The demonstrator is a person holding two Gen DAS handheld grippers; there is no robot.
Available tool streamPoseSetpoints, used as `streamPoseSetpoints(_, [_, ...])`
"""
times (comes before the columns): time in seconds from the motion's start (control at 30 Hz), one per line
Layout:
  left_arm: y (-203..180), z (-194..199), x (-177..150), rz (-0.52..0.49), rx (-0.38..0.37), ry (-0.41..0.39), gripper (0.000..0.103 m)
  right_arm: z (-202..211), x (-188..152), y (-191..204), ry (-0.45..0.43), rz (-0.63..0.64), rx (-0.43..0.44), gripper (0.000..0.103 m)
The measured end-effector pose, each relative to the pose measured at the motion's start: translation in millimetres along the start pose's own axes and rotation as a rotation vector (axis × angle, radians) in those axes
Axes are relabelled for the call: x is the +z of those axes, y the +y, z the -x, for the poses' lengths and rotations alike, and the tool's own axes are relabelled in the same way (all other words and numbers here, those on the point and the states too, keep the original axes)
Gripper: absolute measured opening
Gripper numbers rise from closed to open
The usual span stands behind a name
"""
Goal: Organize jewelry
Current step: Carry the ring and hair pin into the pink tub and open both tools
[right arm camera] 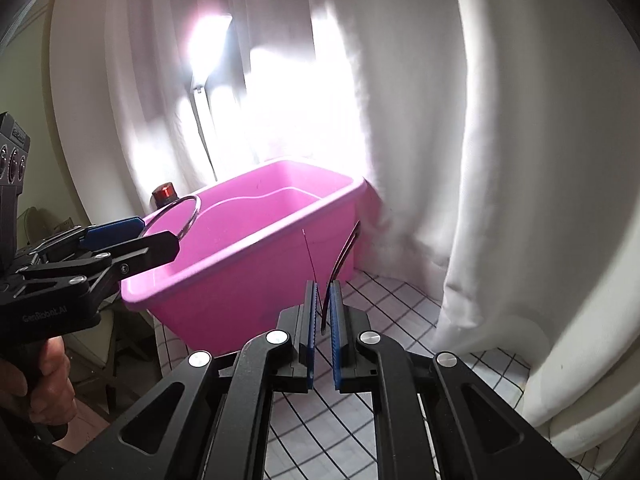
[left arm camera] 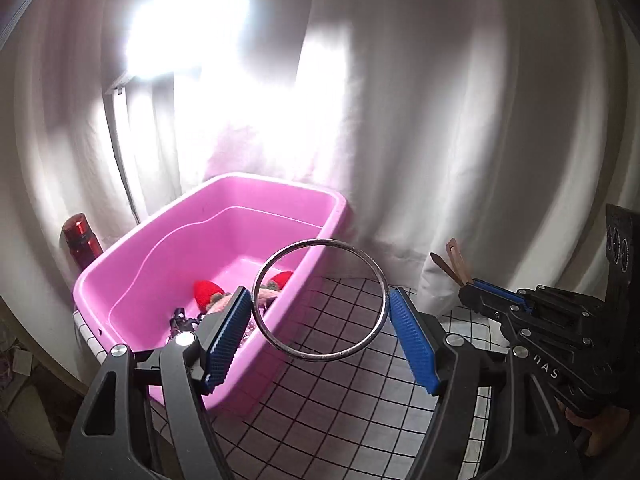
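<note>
Left wrist view: white curtains (left arm camera: 460, 120) hang behind a counter (left arm camera: 340, 392) under a grid-patterned cloth, where a pink tub (left arm camera: 132, 280) sits at the far left edge with red knitted items (left arm camera: 206, 290) inside. The left gripper (left arm camera: 320, 316) clasps a metal bangle (left arm camera: 320, 242) between its blue pads, above the tub's near rim. The right gripper (right arm camera: 323, 300), clenched, pinches a thin brown hair clip (right arm camera: 346, 246) beside the tub's outer wall.
</note>
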State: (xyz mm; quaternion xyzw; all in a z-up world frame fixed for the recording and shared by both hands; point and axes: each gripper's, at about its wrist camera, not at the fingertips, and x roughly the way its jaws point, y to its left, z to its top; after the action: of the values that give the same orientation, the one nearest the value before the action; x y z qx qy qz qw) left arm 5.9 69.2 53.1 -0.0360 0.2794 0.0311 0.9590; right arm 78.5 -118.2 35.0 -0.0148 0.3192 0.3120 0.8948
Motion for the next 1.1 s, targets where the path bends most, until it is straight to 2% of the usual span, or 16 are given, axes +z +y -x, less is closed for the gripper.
streamPoseSetpoints(0.27, [71, -8, 35, -0.007, 0.086, -0.032, 0.069, -48, 59, 65, -0.026, 0.039, 0.043, 0.006])
streamPoseSetpoints(0.47, [119, -33, 33, 0.039, 0.13, 0.025, 0.069, -92, 86, 104, 0.026, 0.066, 0.049, 0.006])
streamPoseSetpoints(0.73, [158, -70, 21, 0.087, 0.159, 0.128, 0.069, -144, 88, 119, 0.148, 0.051, 0.022, 0.006])
streamPoseSetpoints(1.03, [174, -92, 15, 0.106, 0.178, 0.187, 0.069, -188, 77, 118, 0.269, 0.013, -0.019, 0.007])
streamPoseSetpoints(1.1, [174, -95, 14, 0.105, 0.18, 0.196, 0.069, -192, 77, 117, 0.273, 0.01, -0.042, 0.007])
